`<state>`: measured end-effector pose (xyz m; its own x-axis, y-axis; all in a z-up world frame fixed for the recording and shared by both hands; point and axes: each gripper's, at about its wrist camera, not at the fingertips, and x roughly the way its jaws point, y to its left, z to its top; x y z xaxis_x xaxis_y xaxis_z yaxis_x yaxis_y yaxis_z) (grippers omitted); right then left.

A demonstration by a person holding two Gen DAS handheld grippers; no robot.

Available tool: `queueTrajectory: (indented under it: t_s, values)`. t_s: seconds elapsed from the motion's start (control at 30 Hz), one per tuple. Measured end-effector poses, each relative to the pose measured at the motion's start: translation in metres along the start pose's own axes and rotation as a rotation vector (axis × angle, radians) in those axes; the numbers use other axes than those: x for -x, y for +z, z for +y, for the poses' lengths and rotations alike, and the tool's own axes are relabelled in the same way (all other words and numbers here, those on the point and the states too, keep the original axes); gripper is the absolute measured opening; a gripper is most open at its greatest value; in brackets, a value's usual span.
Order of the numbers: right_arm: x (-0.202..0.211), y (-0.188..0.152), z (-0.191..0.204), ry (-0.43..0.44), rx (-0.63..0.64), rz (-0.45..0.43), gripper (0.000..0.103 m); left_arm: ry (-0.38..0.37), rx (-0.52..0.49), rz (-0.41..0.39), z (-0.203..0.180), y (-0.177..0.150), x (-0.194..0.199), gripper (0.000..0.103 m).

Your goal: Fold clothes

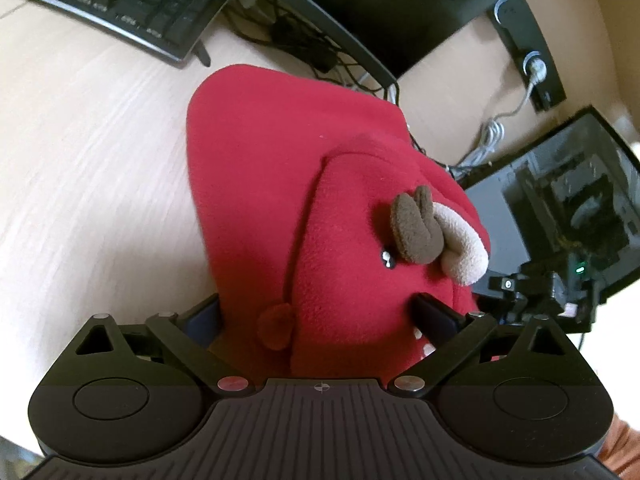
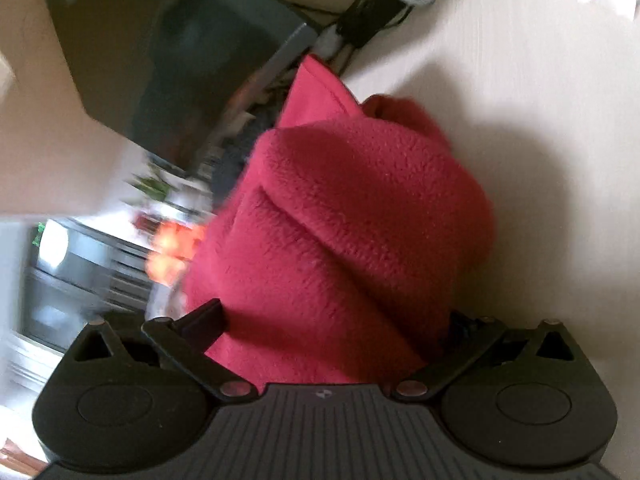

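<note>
Item-wise: one red fleece garment (image 1: 256,184), bunched and thick, lay partly on the pale wooden desk (image 1: 80,160) and rose into both grippers. Left gripper (image 1: 320,312): two fingers, spread fairly wide, with a thick fold of the fleece filling the gap between them; the dark right finger (image 1: 434,314) pressed into the cloth, the left finger (image 1: 202,316) stood at the fold's other flank, touching it. Right gripper (image 2: 332,320): two fingers, likewise spread wide around a rolled mass of the same fleece; left finger (image 2: 204,314) against the cloth, the right one almost hidden behind it, so the firmness of that grip could not be told for sure. Trim on the garment, left view: one brown felt ear-like piece (image 1: 416,228), one beige horn-like piece (image 1: 464,248) just beside it, one small black bead eye (image 1: 387,258), one small red tab (image 1: 276,326) near the left finger. Surroundings: one black keyboard (image 1: 120,0) at the desk's far side, one tangle of cables (image 1: 304,40) beyond the fleece, one open computer case (image 1: 568,200) off the desk edge; right view blurred at left, one dark box-like shape (image 2: 160,60) behind the garment
</note>
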<state>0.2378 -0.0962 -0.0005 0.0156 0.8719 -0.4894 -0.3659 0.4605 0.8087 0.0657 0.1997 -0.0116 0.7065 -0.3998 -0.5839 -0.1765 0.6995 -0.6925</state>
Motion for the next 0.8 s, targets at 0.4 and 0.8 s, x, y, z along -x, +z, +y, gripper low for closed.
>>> queueTrajectory:
  t_s: [0.4, 0.8]
  values:
    - [-0.019, -0.007, 0.059, 0.176, 0.155, 0.02, 0.103, -0.106, 0.053, -0.208, 0.014, 0.006, 0.05, 0.101]
    - [-0.132, 0.058, 0.106, 0.053, 0.263, -0.014, 0.103, 0.165, -0.124, -0.361, 0.055, 0.068, 0.115, 0.101]
